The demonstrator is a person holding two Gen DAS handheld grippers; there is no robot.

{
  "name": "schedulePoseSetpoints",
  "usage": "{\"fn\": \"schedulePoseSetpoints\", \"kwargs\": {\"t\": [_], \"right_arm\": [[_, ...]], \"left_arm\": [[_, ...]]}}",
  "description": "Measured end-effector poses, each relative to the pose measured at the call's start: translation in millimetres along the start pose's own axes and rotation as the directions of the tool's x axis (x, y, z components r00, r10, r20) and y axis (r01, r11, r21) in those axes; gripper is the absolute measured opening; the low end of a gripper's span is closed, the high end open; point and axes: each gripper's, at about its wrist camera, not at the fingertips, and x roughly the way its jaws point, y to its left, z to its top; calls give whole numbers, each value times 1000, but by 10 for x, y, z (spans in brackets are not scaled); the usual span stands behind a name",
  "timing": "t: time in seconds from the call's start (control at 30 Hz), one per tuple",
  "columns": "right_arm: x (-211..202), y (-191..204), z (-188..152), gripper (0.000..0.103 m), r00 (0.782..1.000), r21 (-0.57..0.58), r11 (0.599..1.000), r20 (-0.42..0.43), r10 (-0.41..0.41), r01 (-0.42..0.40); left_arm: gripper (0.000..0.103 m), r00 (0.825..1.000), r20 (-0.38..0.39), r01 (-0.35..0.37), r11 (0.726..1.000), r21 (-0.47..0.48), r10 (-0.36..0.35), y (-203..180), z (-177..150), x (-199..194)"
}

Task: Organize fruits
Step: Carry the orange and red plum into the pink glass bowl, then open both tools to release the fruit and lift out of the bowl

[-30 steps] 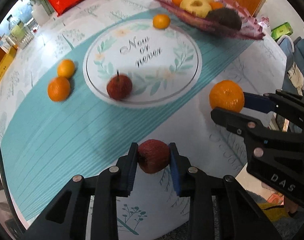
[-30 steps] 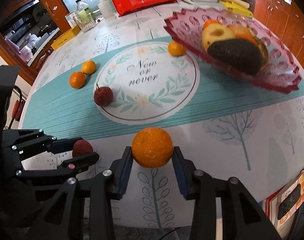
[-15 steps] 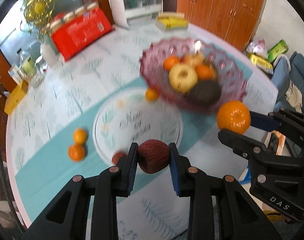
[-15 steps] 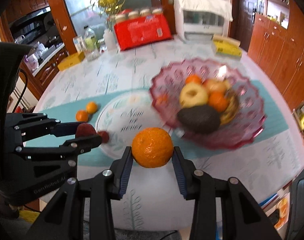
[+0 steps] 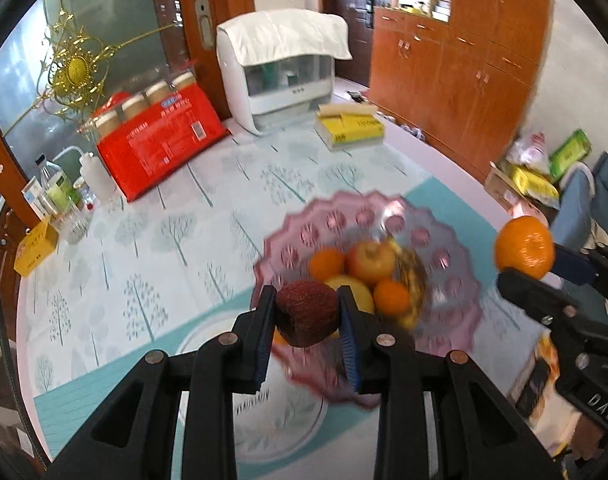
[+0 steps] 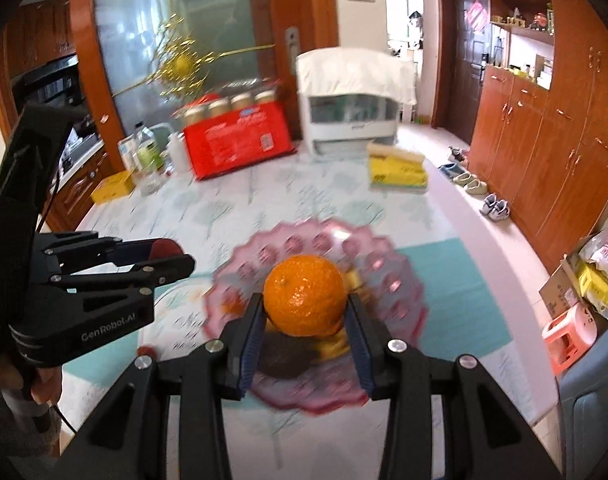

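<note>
Both grippers loaded over pink bowl (image 5: 444, 240)
left gripper (image 5: 307, 314) clamps red fruit (image 5: 306, 312), right gripper (image 6: 304, 314) clamps orange (image 6: 304, 294); bowl already holds apple (image 5: 370, 258), oranges

Both tools are made of matte black plastic. The left gripper (image 5: 307, 316) has two long fingers with blue ribbed pads (image 5: 348, 344) on the inner faces, and round silver screws sit behind the pads on the link bars. The right gripper (image 6: 304, 320) is built the same way. Beside it, the other tool's body carries white "GenRobot.AI" lettering and a thin black cable (image 6: 61, 416).
</note>
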Motion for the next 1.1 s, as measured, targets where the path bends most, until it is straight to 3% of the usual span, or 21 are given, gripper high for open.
{"fn": "schedulePoseSetpoints", "kwargs": {"t": [0.2,0.6,0.97,1.03,1.1], "right_arm": [[443,-381,86,40,998,16,1000,-62,-8,9],[1254,-620,-273,40,969,22,1000,-246,16,-11],[1489,-667,-391,41,953,9,1000,-304,7,-4],[1489,-642,-389,44,954,1,1000,-300,3,-2],[1476,-630,-384,54,955,3,1000,-295,9,-9]], "left_arm": [[28,998,-29,-63,997,-51,61,-66,208,475],[28,981,-170,-121,981,-151,94,-21,54,1455],[30,974,-199,-139,976,-167,104,-68,-35,1688],[45,969,-201,-173,973,-154,140,-77,-37,1684],[58,967,-191,-199,969,-145,170,-62,-35,1666]]}}
